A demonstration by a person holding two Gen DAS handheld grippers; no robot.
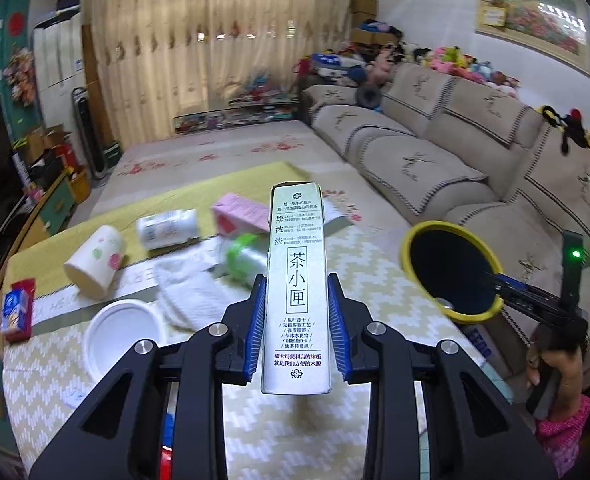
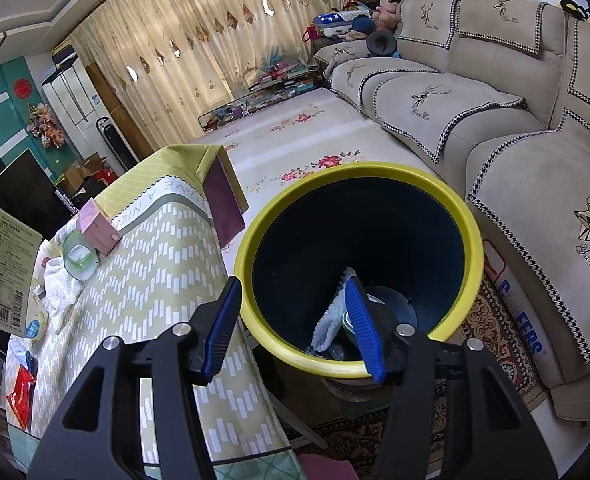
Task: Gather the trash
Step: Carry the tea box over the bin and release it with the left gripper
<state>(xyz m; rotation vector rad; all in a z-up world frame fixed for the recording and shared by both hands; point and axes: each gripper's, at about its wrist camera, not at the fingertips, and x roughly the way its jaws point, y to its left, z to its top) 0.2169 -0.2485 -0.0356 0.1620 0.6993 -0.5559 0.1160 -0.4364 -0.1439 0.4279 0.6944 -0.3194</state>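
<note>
Blue ribbed pads of the left hand-held gripper (image 1: 295, 320) clamp a tall, pale green cardboard tea box (image 1: 297, 280) printed with dark characters.
It hangs upright above the zigzag-patterned counter (image 1: 375, 280); the right hand-held gripper (image 2: 295, 328) straddles the yellow-rimmed round bin's (image 2: 471, 240) edge, half open.

Open air above the table (image 1: 375, 264) between the held tea box (image 1: 297, 292) and the yellow-rimmed bin (image 1: 451, 272), with cup (image 1: 95, 262), bottle (image 1: 167, 228), pink carton (image 1: 241, 214), towel (image 1: 191, 292) and bowl (image 1: 123, 338) crowding the left, sofa (image 1: 435, 168) behind.
</note>
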